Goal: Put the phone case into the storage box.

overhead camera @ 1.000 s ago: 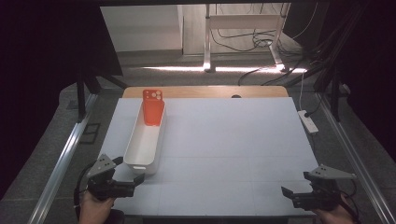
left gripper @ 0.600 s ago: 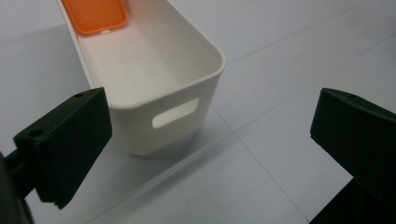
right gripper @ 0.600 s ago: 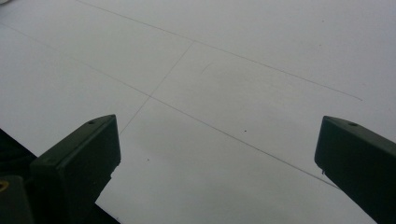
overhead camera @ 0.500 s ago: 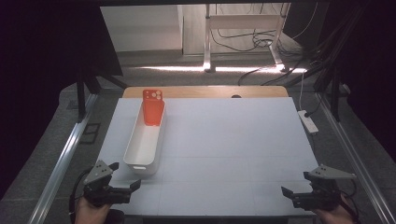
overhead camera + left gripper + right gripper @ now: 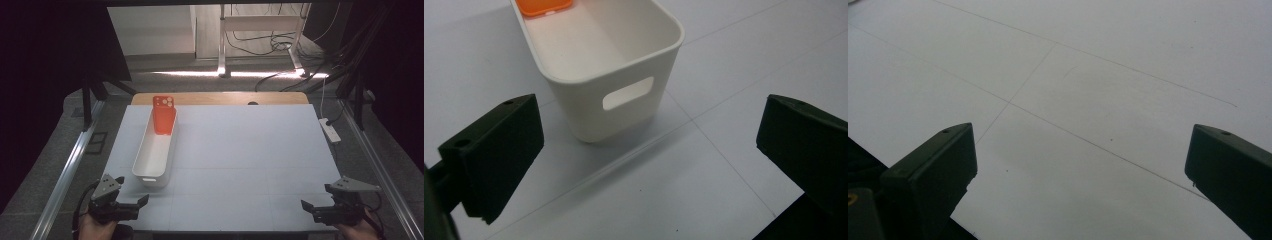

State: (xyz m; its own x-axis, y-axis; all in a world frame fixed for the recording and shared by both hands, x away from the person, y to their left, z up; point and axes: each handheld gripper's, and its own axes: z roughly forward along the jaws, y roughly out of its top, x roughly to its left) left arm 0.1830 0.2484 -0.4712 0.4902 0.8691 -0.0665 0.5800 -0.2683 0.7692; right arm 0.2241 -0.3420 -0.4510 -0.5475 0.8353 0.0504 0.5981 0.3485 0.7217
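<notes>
**Open mat, one bin in your way**

Your left gripper (image 5: pixel 131 204) has its jaws spread wide, with only the white bin (image 5: pixel 155 150) just ahead blocking it. An orange phone case (image 5: pixel 164 115) fills the bin's far end. Your right gripper (image 5: pixel 320 211) faces bare white mat (image 5: pixel 250 155), unobstructed.

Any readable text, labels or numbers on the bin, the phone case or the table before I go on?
None readable: the long white plastic bin, the orange phone case standing at its far end, and the white gridded table mat show no words, numbers or signs.
</notes>
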